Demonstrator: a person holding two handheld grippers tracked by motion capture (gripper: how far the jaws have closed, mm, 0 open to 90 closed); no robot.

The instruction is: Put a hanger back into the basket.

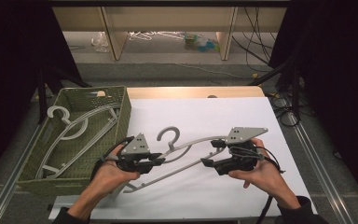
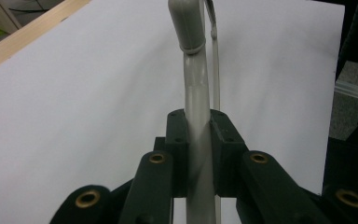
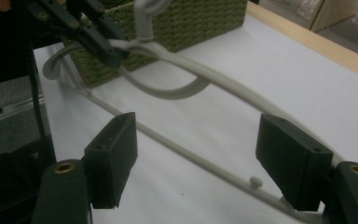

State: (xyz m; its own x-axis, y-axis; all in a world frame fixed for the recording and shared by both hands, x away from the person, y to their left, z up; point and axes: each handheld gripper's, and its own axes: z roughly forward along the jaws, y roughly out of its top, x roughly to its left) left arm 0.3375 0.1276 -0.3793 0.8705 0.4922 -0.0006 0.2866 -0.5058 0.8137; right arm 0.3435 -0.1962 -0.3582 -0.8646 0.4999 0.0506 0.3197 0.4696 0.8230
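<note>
Between your left gripper (image 1: pixel 157 161) jaws: hanger (image 1: pixel 193 151) shoulder bar, clamped tight near hook (image 1: pixel 168 136). Your right gripper (image 1: pixel 207 154) jaws stand wide, straddling far arm, pads clear. Hanger's long axis runs 8-to-2 o'clock across table (image 1: pixel 261 116). Basket (image 1: pixel 121 112) lies at 9 o'clock; your left hand nearer, so it carries.
</note>
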